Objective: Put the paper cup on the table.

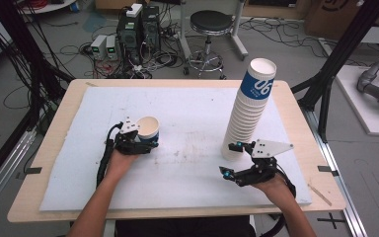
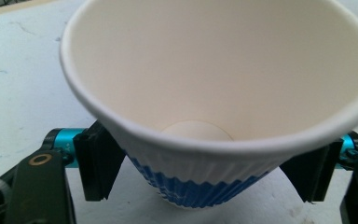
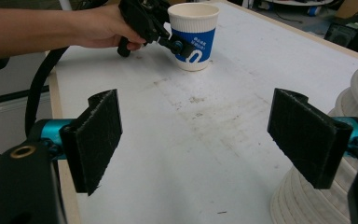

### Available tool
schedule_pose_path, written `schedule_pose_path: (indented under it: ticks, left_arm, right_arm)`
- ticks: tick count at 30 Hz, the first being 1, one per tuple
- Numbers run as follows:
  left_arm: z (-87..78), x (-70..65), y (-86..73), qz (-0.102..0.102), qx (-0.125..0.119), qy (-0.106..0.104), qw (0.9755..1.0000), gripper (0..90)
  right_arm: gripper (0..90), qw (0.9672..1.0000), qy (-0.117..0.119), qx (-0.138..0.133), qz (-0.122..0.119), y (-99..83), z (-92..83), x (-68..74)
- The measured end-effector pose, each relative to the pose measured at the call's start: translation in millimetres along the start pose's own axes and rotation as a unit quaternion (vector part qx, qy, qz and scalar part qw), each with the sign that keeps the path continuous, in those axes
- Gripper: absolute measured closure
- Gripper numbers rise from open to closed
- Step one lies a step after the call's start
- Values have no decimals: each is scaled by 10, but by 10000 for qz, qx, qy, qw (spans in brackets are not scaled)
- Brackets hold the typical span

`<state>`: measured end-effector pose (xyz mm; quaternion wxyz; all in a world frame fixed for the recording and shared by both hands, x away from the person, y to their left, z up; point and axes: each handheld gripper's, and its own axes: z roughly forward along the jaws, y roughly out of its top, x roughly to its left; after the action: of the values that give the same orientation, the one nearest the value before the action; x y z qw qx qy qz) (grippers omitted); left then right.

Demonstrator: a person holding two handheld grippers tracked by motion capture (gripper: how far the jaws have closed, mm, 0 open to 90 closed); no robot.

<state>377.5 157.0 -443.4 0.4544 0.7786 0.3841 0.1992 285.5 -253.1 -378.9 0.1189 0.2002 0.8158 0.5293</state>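
Surface [image 1: 187,177]: white sheet over a wooden top, bare wood strip showing along every edge; stained patch mid-sheet.
Open room: wide bare stretch between the two grippers; more bare sheet toward 12 o'clock, behind the single cup.
Cup count: one lone paper cup [image 1: 148,129], upright, white with a blue band, at 9 o'clock of the sheet's middle; one tall stack of paper cups [image 1: 249,108], nested upside down, leaning, at 3 o'clock.
Left gripper [image 1: 139,140]: clamped on the lone cup's ribbed wall, a pad on either side, cup base on the sheet.
Right gripper [image 1: 231,159]: jaws spread wide, holding nothing, far pad just beside the stack's base.
Hands: left hand [image 1: 121,162] and right hand [image 1: 271,185] reach in from 6 o'clock, forearms angled inward.
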Motion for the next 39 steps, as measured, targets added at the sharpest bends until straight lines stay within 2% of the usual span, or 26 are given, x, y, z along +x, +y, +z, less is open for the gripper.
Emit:
schedule_pose_path:
  ticks: [2, 6, 12, 18, 25, 29, 31, 34, 37, 39]
  left_arm:
    - [24, -7, -20, 46, 167, 11, 9998, 227]
    - [-16, -3, -22, 0, -23, 17, 10000, 223]
    - [-64, 21, -59, -115, -2, 48, 9999, 207]
    - [-140, 23, -93, -137, 16, 75, 9999, 207]
    - [-261, 51, -153, -152, 50, 142, 9998, 207]
    - [-375, 97, -188, -259, -29, 179, 9995, 206]
    - [-469, 134, -214, -339, -198, 122, 9992, 206]
    - [-611, 170, -226, -431, -598, -44, 9973, 206]
    - [-742, 177, -203, -522, -1074, -166, 9927, 206]
    - [-818, 172, -176, -559, -1369, -301, 9885, 207]
  right_arm:
    - [178, 10000, -15, -15, -24, 1, 4, -3]
    - [178, 10000, 3, -7, 13, 1, 2, -7]
    - [178, 10000, -5, 8, 4, -3, 3, -10]
    - [178, 10000, -24, -1, 4, -4, 1, -12]
    - [178, 10000, -24, 12, 19, -7, 11, -14]
    - [178, 10000, -7, 7, 30, -8, 8, -17]
    - [178, 10000, -12, 21, 50, -10, 3, -16]
    - [178, 10000, -45, 5, 19, -15, 0, -25]
    - [178, 9999, -105, 16, 45, -17, -12, -31]
    - [178, 9998, -165, 11, 53, -17, -23, -39]
